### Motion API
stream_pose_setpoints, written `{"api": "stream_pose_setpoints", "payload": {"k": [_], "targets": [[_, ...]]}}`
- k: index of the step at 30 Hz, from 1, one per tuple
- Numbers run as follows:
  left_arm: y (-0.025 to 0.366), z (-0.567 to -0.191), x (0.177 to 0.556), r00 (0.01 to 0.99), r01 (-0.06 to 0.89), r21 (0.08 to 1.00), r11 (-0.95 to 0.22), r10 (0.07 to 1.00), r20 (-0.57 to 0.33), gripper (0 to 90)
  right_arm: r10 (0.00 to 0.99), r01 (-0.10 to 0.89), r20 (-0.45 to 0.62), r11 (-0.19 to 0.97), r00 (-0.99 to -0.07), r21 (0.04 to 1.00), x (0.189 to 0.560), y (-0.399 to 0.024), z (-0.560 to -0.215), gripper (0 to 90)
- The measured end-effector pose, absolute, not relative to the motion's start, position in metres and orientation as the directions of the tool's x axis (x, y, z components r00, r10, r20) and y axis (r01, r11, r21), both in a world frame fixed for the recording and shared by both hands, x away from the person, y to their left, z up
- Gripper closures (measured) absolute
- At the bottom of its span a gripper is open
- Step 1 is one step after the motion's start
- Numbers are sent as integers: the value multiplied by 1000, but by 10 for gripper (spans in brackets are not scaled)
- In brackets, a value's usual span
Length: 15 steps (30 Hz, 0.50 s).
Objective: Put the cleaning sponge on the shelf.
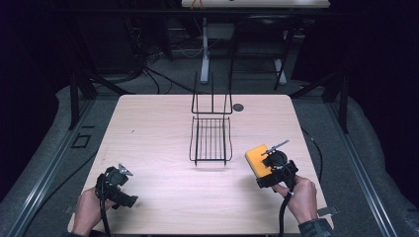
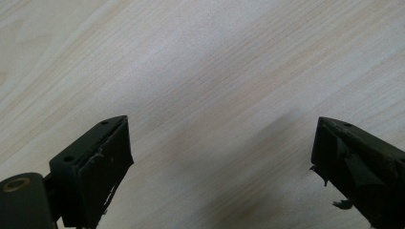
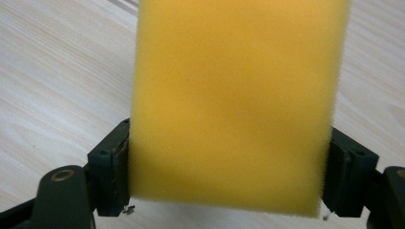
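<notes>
1. On the floor stands a big wooden table (image 1: 163, 197). It is flat and light brown, so things can sit on it without tipping.

2. Near the middle of the table is a black wire rack (image 1: 211, 139). It has a flat part with bars and a tall back that stands up. I think the rack is there to hold things, and the sponge may be meant to go in it. Nothing is in it yet.

3. A yellow sponge (image 1: 257, 159) is at the right side of the table, close to the rack but apart from it. It is up off the wood, because the right gripper (image 3: 229, 183) is holding it.

4. The right gripper has its 2 black jaws pressed on the 2 sides of the sponge. The soft sides squash in a bit, so it will not slip.

5. The left gripper (image 2: 222, 157) sits low at the left side of the table. Its jaws are wide apart with just bare wood between them. I think it is waiting.

6. A small dark round spot (image 1: 238, 107) lies behind the rack.
</notes>
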State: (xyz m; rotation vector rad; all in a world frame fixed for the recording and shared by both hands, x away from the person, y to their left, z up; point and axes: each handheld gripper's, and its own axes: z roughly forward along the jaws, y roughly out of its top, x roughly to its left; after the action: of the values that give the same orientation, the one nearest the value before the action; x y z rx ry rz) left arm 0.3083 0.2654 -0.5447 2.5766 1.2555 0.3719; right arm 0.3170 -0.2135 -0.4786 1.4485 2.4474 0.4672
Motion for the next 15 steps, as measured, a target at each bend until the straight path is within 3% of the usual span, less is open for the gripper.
{"api": "stream_pose_setpoints", "payload": {"k": [15], "targets": [[266,-545,308,595,730,338,-593,796,111,62,854,766,-48,488,-518,419,324,-195,-466,208]]}}
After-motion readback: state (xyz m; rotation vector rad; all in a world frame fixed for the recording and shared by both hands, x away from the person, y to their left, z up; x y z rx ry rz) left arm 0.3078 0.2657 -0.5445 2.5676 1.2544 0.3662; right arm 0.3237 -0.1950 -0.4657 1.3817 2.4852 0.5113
